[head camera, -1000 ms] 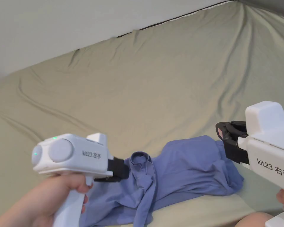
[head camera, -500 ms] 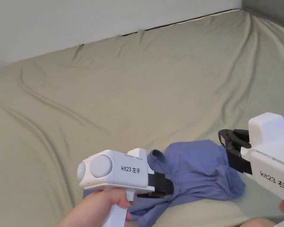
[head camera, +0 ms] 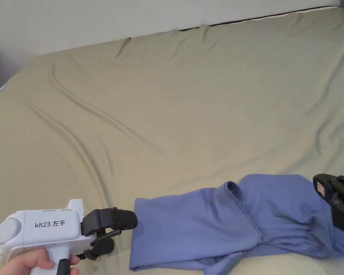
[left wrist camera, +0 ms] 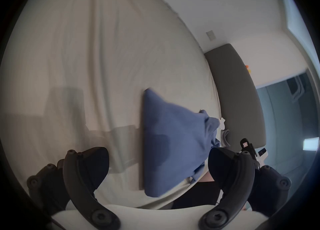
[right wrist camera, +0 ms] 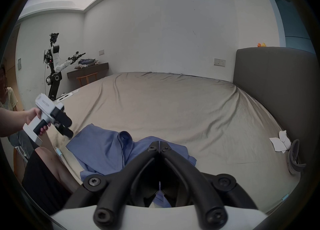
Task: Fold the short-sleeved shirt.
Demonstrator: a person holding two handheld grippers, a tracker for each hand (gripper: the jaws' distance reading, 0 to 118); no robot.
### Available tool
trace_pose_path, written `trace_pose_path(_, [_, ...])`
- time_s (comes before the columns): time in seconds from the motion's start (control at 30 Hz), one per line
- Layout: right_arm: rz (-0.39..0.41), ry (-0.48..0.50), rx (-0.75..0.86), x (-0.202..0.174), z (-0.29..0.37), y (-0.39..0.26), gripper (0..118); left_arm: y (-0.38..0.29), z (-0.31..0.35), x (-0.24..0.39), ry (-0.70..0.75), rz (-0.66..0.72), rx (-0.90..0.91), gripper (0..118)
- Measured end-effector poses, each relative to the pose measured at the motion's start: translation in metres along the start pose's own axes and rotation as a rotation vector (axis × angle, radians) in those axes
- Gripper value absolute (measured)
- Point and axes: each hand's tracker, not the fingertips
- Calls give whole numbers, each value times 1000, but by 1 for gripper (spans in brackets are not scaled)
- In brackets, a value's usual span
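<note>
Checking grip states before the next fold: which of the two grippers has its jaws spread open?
The left gripper, off the blue shirt's flat end; the right gripper's jaws meet.

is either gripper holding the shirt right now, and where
The left gripper is open beside the blue shirt, holding nothing. The right gripper has its jaws closed over the shirt's far end; whether cloth is pinched cannot be told.

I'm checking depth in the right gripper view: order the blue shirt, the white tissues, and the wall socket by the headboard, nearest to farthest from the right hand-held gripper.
1. Blue shirt: right at the right hand-held gripper, spreading left on the bed.
2. White tissues: farther right, by the headboard.
3. Wall socket: on the far wall, past the bed.
</note>
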Motion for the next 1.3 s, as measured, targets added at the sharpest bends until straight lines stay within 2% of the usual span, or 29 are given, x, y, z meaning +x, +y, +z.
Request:
trace_pose_path(0.03, [1,4,-1,-3,-3,2,0,-1,-10,-6,-23,18,-26,117])
trace_pose_path(0.1, [4,13,-1,-9,-8,4,0,-3,-12,9,-135,-111,64,118])
trace_pose_path(0.13, [7,20,-3,-11,-11,5,0,0,-19,13,-166,-122,55,116])
trace_pose_path(0.17, [11,26,-5,-13,-14,5,0,0,-28,12,-151,-79,22,110])
trace_pose_path(0.2, [19,35,-12,-16,-17,5,0,-2,-40,11,-172,-42,-30,98])
trace_pose_path(0.23, [28,39,-20,-18,-20,4,0,3,-51,11,-213,-57,-46,75])
trace_pose_path(0.3, [44,43,-31,-19,-22,2,0,1,-63,16,-117,-125,-44,14])
trace_pose_path(0.33, [52,44,-35,-20,-22,1,0,1,-70,14,-36,-141,-39,13])
trace_pose_path(0.4, [66,41,-40,-19,-19,-1,0,6,-76,10,-121,-45,-54,13])
trace_pose_path(0.5, [76,23,-42,-16,-14,-3,0,-3,-58,44,-44,-178,-57,13])
trace_pose_path(0.63, [57,8,-41,-10,-11,-3,0,0,-34,57,-67,-175,-27,12])
trace_pose_path(0.7, [46,-2,-35,-7,-9,-3,0,1,-19,68,-46,-250,-18,12])
trace_pose_path(0.77, [32,-8,-29,-6,-6,-2,0,3,3,72,-14,-266,-28,12])
trace_pose_path(1.0, [-11,-13,-6,1,-1,2,0,37,70,53,343,-222,-16,12])
trace_pose_path(1.1, [-15,-51,10,5,0,4,0,30,71,101,417,-256,-5,12])
trace_pose_path(1.2, [-28,-72,11,12,-2,4,0,14,49,166,428,-393,-21,12])
trace_pose_path(1.3, [-43,-100,3,18,-4,4,0,-5,12,219,409,-416,-64,12])
